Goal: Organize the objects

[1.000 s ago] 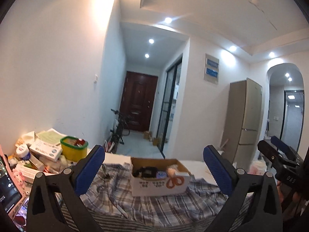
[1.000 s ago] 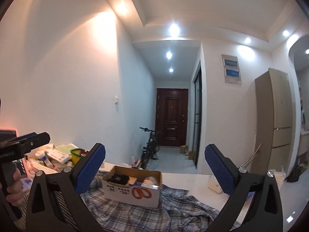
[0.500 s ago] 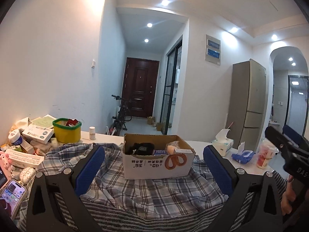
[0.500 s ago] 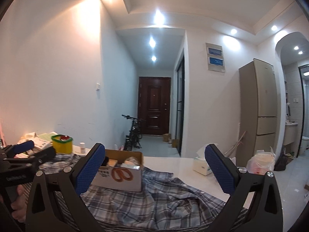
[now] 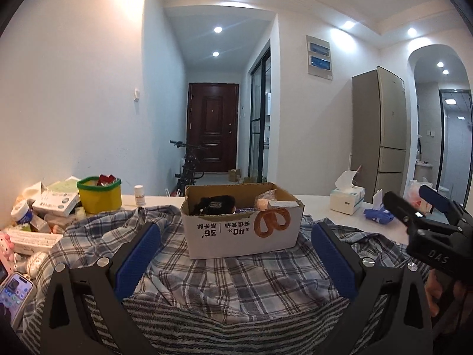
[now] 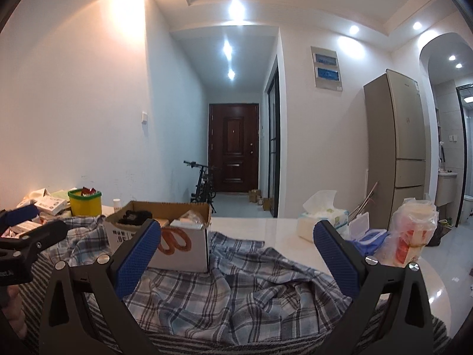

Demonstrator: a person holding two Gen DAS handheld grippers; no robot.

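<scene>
On the white tabletop (image 5: 319, 204), a crumpled blue-and-white plaid cloth (image 5: 236, 275) is spread out, and an open brown-and-white cardboard box (image 5: 241, 230) sits on top of it, roughly mid-table. Box contents visible: a black fabric item at the box's left end, a crinkled clear-wrapped item and a flat white packet at its right end. Left of the box: a yellow plastic tub with green rim (image 5: 99, 193), a small white pill bottle (image 5: 139, 195), a heap of white medicine cartons (image 5: 54, 204). Right of the box: a white soft pack of tissues (image 5: 346, 199), a blue wad of material (image 5: 378, 215), and a clear plastic bag with red contents (image 6: 414, 230). Left gripper (image 5: 235, 261) hovers in front of the box, blue pads spread wide, nothing between them. Right gripper (image 6: 236, 261) hovers to the box's right over the cloth, likewise spread and empty. Step in hand: cannot be settled; this layout fits either a stage where loose items are yet to go into the box or one where the box is already loaded. Any pick would call for lowering a gripper and lining the pads up across a narrow item. Legible writing: box face, printed upside down, reads "40%" and "36", beside an orange pretzel-like loop graphic; remaining characters unreadable. Right gripper body shows "DAS" in the left view.
</scene>
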